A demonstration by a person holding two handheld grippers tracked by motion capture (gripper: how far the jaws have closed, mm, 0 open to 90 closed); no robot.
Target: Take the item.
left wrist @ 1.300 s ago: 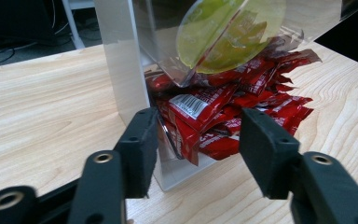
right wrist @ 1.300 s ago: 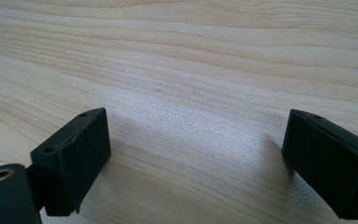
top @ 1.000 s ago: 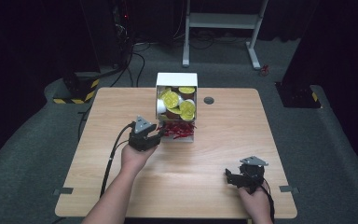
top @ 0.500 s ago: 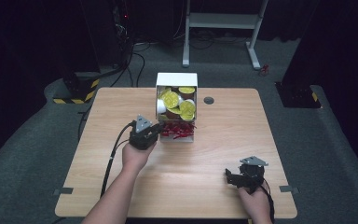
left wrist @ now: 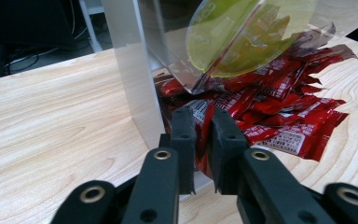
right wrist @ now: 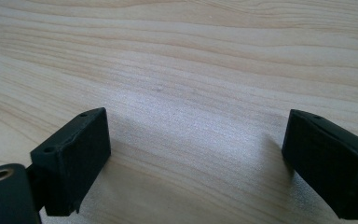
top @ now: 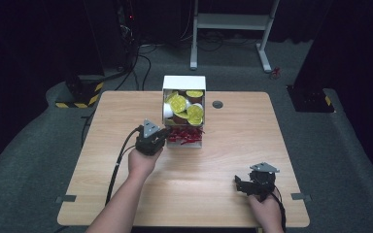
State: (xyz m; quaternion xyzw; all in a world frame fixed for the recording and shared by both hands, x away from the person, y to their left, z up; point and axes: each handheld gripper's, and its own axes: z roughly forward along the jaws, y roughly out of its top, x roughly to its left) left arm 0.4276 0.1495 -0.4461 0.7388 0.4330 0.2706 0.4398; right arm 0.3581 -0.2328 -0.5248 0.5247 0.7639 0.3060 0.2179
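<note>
Since a second ago my left gripper [left wrist: 200, 128] has closed on a red sachet [left wrist: 204, 122] at centre frame, so I pull out slowly, right gripper [right wrist: 193, 163] wide open.

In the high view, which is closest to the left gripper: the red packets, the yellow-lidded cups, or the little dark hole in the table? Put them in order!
From the left gripper:
1. Red packets, right beside it at the box's front.
2. Yellow-lidded cups, farther back in the box.
3. Dark hole, beyond the box on its right.

You see the bench [top: 126, 194] lit evenly from above while the room around it stays nearly black. In the left gripper view, the yellow lid [left wrist: 242, 37] nearest the lens is blurred; beside it, the clear wall shows pale glare.
</note>
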